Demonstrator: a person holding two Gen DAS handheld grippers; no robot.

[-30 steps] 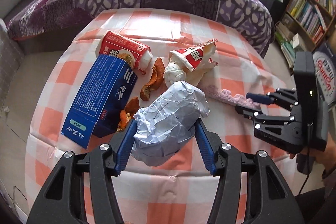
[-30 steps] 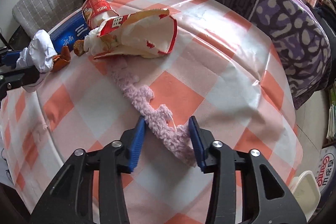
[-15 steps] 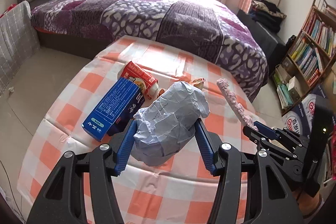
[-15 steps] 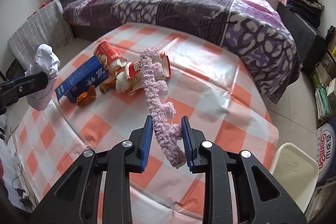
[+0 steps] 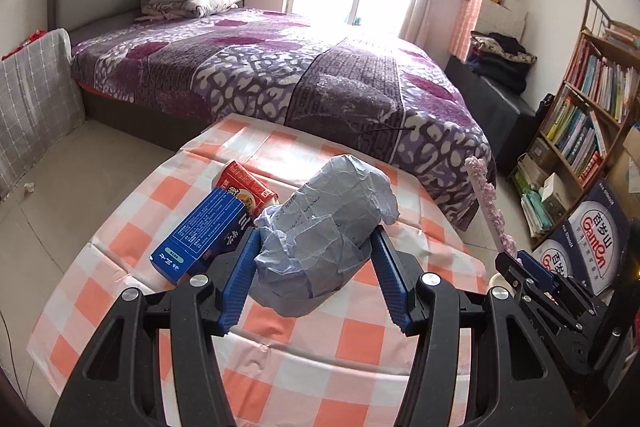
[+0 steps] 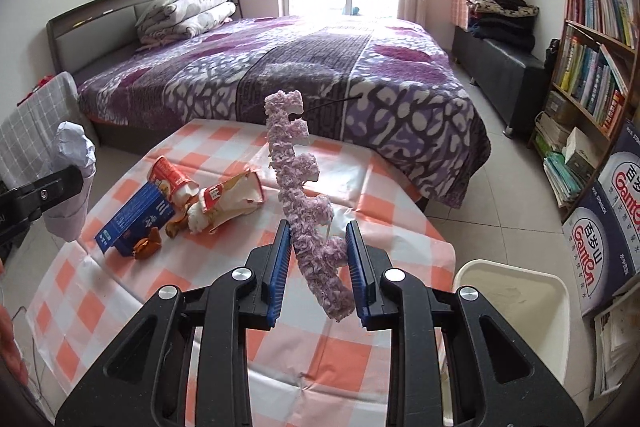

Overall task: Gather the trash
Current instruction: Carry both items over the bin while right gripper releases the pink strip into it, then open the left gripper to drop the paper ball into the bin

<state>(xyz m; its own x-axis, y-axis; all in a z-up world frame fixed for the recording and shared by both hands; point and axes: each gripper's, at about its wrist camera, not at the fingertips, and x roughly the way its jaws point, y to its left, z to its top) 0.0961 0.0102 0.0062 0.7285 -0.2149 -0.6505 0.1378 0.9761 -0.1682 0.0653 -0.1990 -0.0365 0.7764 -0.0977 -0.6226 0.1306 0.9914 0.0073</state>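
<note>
Desk with orange-and-white checked cloth (image 5: 352, 339), beyond and below both fingers | white plastic bin (image 6: 516, 311), right of right fingers | crumpled pale-blue paper ball (image 5: 324, 239), clenched between left gripper (image 5: 316, 279) fingers, raised off desk | fuzzy pink knitted strip (image 6: 304, 203), pinched by right gripper (image 6: 318, 269) fingers, standing upright | blue cardboard box (image 5: 200, 239), on desk ahead-left.

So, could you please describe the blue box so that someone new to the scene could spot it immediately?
Start at the orange-and-white checked table in front of the purple bed. Among the litter on its left side, the blue box lies flat beside a red cup. It is the only blue, long rectangular carton there, with white print.
</note>
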